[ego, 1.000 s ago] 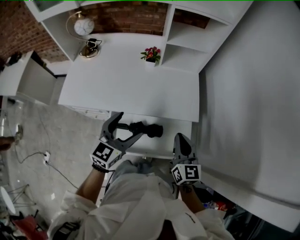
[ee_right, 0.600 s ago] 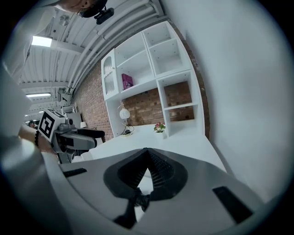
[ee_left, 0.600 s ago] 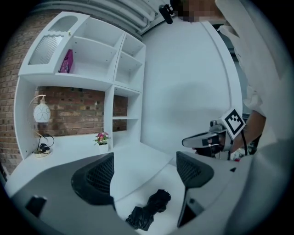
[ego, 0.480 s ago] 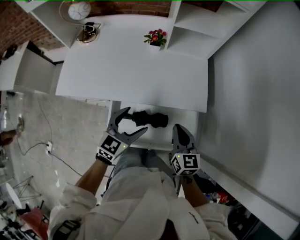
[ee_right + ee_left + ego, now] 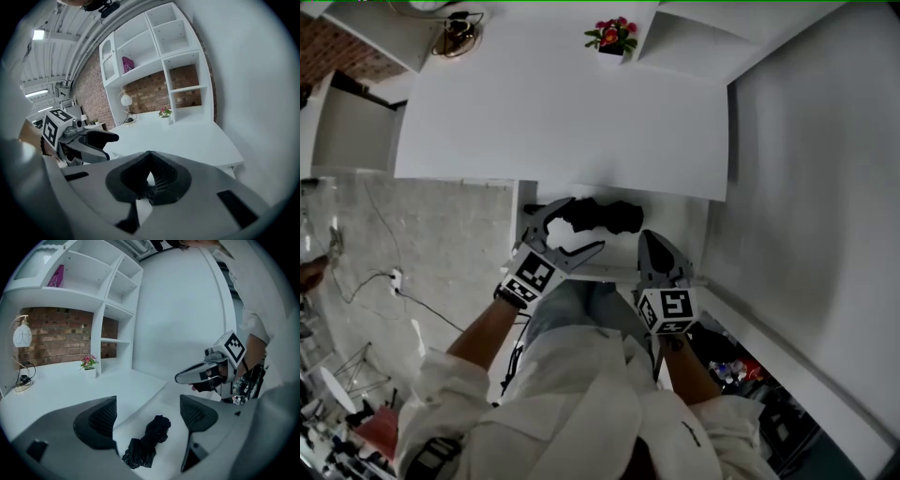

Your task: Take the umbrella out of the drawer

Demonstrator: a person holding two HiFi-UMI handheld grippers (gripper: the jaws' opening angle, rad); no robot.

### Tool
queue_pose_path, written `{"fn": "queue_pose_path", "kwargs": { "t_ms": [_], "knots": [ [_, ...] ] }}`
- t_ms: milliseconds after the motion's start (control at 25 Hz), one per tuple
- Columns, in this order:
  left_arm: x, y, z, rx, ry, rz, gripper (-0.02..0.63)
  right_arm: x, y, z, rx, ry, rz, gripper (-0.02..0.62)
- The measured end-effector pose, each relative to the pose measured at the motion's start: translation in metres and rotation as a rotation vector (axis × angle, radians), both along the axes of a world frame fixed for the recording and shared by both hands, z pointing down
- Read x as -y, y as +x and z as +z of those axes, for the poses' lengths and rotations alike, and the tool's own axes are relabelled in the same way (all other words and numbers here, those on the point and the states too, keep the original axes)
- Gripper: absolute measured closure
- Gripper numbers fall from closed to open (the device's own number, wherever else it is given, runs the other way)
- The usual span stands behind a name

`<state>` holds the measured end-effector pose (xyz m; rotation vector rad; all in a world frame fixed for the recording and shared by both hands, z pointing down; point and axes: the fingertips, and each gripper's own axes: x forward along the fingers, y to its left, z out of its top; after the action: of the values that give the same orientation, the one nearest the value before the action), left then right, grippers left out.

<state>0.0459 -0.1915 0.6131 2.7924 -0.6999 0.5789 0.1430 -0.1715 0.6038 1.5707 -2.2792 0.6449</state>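
Left gripper view: L gripper (image 5: 149,413) jaws spread wide, umbrella (image 5: 146,442) betw. them, untouched. It's a black, folded, crumpled fabric bundle lying in the open white drawer (image 5: 171,442). R gripper (image 5: 149,178) jaws pressed together, empty. Smooth white desk (image 5: 562,103) beyond.

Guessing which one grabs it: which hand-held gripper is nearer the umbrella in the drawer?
Left. The left hand-held gripper is at the umbrella, open jaws framing it; the right hand-held gripper, shut, sits off its right end.

Umbrella (image 5: 602,216): black, folded compact, crumpled fabric, lying flat on its side inside drawer (image 5: 677,240). Drawer white, pulled open.
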Motion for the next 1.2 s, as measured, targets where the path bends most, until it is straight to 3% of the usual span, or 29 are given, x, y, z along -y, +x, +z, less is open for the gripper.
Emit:
{"fn": "queue_pose_path", "kwargs": {
  "t_ms": [640,1200],
  "knots": [
    [0.002,0.03,0.105,0.111,-0.06,0.172,0.195,0.022,-0.009,0.07,0.039,-0.078,0.019,0.578],
    [-0.025,0.052,0.183,0.395,0.065,0.52,0.195,0.019,0.003,0.106,0.062,-0.112,0.102,0.578]
  ]
}}
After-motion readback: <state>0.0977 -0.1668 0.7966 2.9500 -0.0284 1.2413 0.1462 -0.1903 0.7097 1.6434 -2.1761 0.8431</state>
